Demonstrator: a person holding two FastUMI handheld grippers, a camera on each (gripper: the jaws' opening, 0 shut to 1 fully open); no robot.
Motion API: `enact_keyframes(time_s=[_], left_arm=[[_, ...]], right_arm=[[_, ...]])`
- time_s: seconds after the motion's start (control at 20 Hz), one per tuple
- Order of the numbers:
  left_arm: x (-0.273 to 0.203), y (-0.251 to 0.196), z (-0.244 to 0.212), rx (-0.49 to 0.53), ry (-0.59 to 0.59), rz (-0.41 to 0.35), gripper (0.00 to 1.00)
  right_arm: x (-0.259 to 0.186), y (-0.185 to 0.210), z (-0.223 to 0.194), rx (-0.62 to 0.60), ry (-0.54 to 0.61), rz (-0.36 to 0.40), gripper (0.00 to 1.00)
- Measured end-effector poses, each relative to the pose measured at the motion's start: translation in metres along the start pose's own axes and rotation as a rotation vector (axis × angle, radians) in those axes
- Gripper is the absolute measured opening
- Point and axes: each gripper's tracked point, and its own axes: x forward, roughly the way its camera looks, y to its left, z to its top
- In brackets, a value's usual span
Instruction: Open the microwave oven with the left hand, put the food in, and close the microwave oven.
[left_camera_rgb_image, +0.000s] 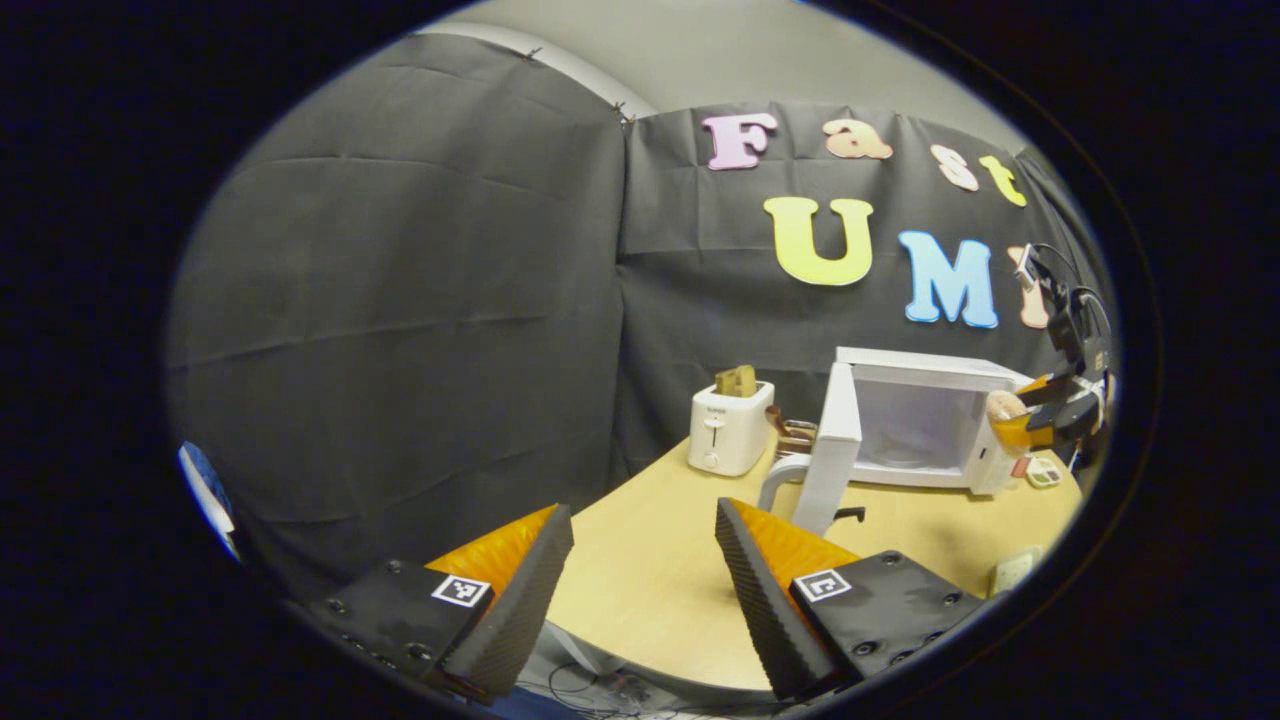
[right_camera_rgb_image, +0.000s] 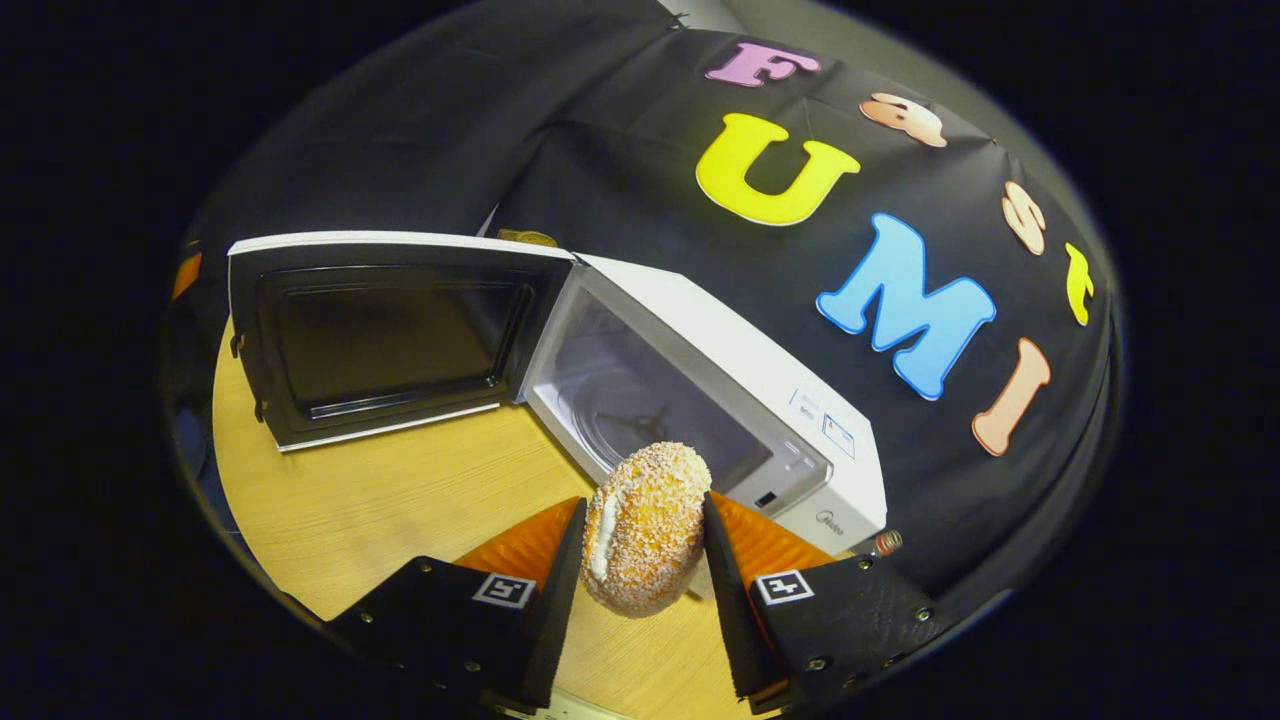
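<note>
In the right gripper view the white microwave oven (right_camera_rgb_image: 720, 360) stands with its door (right_camera_rgb_image: 380, 335) swung wide open to the left, and its cavity (right_camera_rgb_image: 640, 400) holds nothing. My right gripper (right_camera_rgb_image: 640, 545) is shut on a round crumb-coated bun (right_camera_rgb_image: 645, 530), held just in front of the cavity opening. In the left gripper view my left gripper (left_camera_rgb_image: 645, 550) is open above the table's near edge, well back from the microwave oven (left_camera_rgb_image: 920, 420). The open door (left_camera_rgb_image: 835, 440) shows edge-on. The right gripper (left_camera_rgb_image: 1040, 415) with the bun (left_camera_rgb_image: 1003, 405) appears at the oven's right side.
A white toaster (left_camera_rgb_image: 730, 428) with bread in its slot stands left of the microwave on the wooden table (left_camera_rgb_image: 650, 570). A small rack (left_camera_rgb_image: 795, 435) sits between them. A small item (left_camera_rgb_image: 1042, 472) lies at the table's right, and cables hang by the right wall.
</note>
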Motion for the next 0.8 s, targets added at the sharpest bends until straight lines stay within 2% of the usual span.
enact_keyframes(time_s=[0.2, 0.25, 0.3, 0.45, 0.6, 0.8], left_arm=[[0.001, -0.004, -0.006, -0.007, 0.017, 0.041, 0.94], [0.001, -0.005, -0.008, -0.009, 0.018, 0.050, 0.95], [0.000, -0.006, -0.008, -0.009, 0.017, 0.058, 0.95], [-0.003, -0.004, -0.008, -0.009, 0.023, 0.085, 0.95], [-0.008, -0.006, -0.008, -0.003, 0.021, 0.111, 0.95], [-0.013, -0.007, -0.013, -0.006, 0.045, 0.146, 0.95]], right_arm=[[0.038, 0.002, 0.006, -0.136, -0.038, 0.002, 0.65], [0.046, 0.002, 0.005, -0.177, -0.047, 0.004, 0.68], [0.056, 0.003, 0.006, -0.218, -0.063, 0.000, 0.65], [0.086, 0.005, -0.006, -0.315, -0.067, 0.002, 0.65], [0.109, 0.007, -0.018, -0.331, -0.043, 0.010, 0.66], [0.144, 0.006, -0.012, -0.390, -0.058, 0.004, 0.66]])
